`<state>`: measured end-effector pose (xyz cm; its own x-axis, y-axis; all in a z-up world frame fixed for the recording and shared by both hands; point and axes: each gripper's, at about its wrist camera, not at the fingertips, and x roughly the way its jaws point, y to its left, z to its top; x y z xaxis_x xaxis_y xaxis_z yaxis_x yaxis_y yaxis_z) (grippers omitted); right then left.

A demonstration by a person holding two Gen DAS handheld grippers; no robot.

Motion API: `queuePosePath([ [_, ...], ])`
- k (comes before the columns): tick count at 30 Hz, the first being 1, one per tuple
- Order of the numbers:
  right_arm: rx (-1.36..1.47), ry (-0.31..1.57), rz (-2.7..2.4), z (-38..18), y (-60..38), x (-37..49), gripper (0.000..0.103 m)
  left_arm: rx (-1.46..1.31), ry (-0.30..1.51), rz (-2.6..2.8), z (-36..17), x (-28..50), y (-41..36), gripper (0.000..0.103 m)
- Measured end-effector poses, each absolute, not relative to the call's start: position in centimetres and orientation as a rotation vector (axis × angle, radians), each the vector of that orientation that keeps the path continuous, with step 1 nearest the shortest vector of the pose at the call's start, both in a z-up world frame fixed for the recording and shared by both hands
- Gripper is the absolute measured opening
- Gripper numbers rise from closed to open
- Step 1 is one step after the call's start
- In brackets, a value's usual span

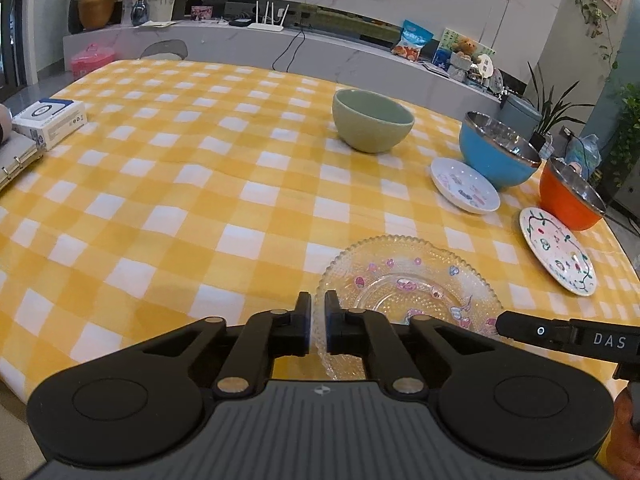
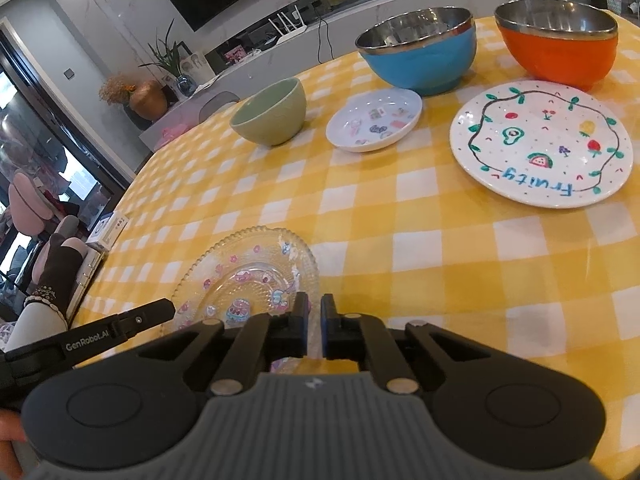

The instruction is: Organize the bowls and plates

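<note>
Apparently both tools have closed on the same piece: the clear pressed-glass plate with a beaded, scalloped rim and pink cartoon prints (image 1: 408, 280), lying near the front edge of the yellow-and-white checked tablecloth (image 1: 160, 208). The left gripper (image 1: 318, 326) has its jaws drawn narrow with the plate's left rim running between them, and the right gripper (image 2: 315, 328) is likewise narrow over the right rim — though whether either pair actually pinches the glass or only brackets it I cannot tell.

Further back stand the pale green ceramic bowl (image 1: 372, 120), the blue steel-lined bowl (image 1: 498, 150) and the orange steel-lined bowl (image 1: 568, 196), with the small white dish with printed stickers (image 1: 464, 186) just in front of the blue one and the white plate painted with fruit (image 2: 540, 142) just before the orange one.

I judge this an early step — nothing is stacked yet. The next move probably calls for lifting the glass plate level, both sides together, and carrying it toward the other plates; thin glass may slip.
</note>
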<state>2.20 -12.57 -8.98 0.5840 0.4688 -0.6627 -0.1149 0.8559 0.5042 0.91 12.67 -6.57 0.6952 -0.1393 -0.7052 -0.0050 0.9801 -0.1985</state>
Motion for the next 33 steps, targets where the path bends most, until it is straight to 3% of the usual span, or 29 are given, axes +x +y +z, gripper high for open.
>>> queuePosePath([
  [5,0.425,0.857,0.3,-7.7,-13.5,2.2,0.01,-0.16,0.734,-0.076,-4.5,0.7,12.0,0.016],
  [8,0.41,0.854,0.233,-6.5,-14.7,2.8,0.025,-0.156,0.714,-0.123,-3.2,1.0,10.8,0.017],
  [11,0.412,0.847,0.188,-5.4,-16.4,3.4,0.028,-0.141,0.695,-0.172,-2.1,1.5,9.3,0.018],
  [15,0.391,0.849,0.166,-4.1,-18.8,4.7,0.045,-0.14,0.691,-0.247,-1.0,2.7,6.6,0.018],
  [22,0.317,0.921,0.067,-3.4,-23.7,7.1,0.045,-0.159,0.75,-0.324,-1.4,5.5,1.8,0.03],
  [25,0.287,0.924,0.012,-3.5,-26.2,7.9,0.045,-0.197,0.776,-0.353,-2.0,6.5,0.0,0.04],
  [33,0.512,0.936,-0.099,-6.4,-32.0,8.1,0.049,-0.257,0.859,-0.353,-4.3,9.2,-3.5,0.043],
])
